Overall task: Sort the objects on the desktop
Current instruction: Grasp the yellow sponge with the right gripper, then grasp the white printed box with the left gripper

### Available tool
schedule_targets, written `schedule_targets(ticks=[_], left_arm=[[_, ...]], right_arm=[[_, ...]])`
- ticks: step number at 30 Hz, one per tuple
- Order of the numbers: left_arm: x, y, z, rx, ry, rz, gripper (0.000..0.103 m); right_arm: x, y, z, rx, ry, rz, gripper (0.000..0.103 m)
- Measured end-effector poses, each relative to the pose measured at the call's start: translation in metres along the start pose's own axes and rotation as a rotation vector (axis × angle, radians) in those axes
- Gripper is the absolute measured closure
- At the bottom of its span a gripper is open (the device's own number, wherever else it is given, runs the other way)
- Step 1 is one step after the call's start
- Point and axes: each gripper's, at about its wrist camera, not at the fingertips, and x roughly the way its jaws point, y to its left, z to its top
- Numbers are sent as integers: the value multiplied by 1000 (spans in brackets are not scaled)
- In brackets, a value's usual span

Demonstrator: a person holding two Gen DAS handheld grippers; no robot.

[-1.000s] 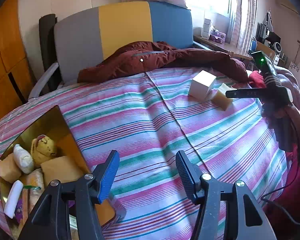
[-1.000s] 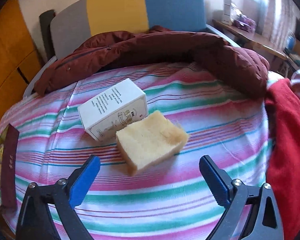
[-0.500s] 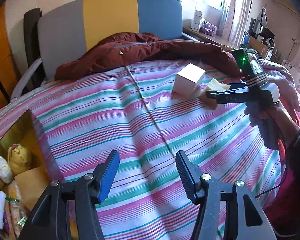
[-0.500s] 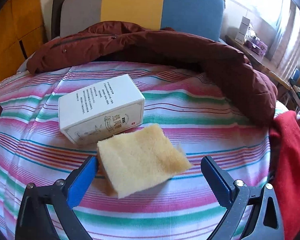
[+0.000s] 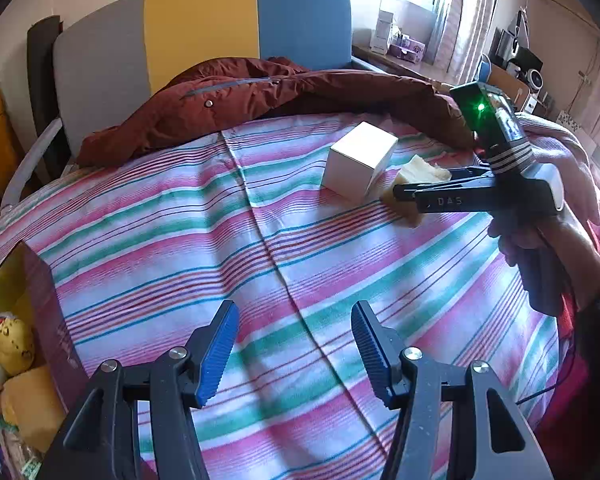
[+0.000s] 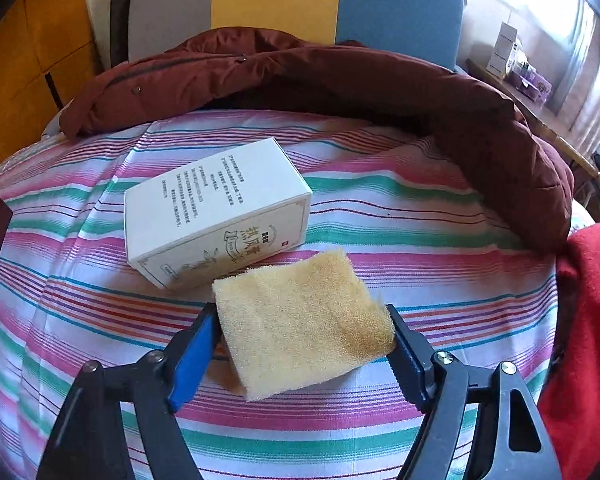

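Note:
A yellow sponge [image 6: 300,320] lies on the striped bedspread, next to a white carton [image 6: 216,212] with printed text. My right gripper [image 6: 302,316] has its pads against both sides of the sponge, which still rests on the cloth. In the left wrist view the sponge [image 5: 416,176] and the white carton [image 5: 358,166] sit at the far right, with the right gripper [image 5: 400,192] held by a hand. My left gripper [image 5: 296,340] is open and empty above the bedspread. A gold-lined box [image 5: 40,292] at the far left holds several sorted items.
A dark red jacket [image 5: 280,96] lies across the far side of the bed, before a grey, yellow and blue headboard [image 5: 204,28]. A red cloth [image 6: 580,320] lies at the right edge. A cluttered desk [image 5: 404,50] stands by the window.
My right gripper has moved forward around the sponge and closed its jaws onto it. The left gripper has swung right, so the box has slid toward the left edge of its view.

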Motion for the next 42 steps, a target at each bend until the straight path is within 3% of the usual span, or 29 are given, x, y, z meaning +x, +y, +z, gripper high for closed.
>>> schedule_targets(ticks=[4,13,20,23,31,34,38,42], left_arm=[[11,-1,13,-5,12,-1,43],[30,-26,61,115,-40,13,33],[55,-54,101,297,-88,-10,20],[74,-64,116,373,-72,-20,20],[110,-77,136,438,-37,-45,20],[121,-79,140,428,-21,-56,30],[140,-71,150,352,27,-74,32],[152,-68,149,326,66,-80,52]], right_arm=[[-1,-2,3,7,12,-35,26],[1,-24,3,81,57,-91,26],[3,-32,3,119,76,-59,26],[4,-33,3,124,78,-49,26],[3,-38,1,130,89,-22,26],[3,-37,0,123,93,-32,26],[3,-38,-1,127,91,-26,25],[3,-36,-1,111,91,-37,25]])
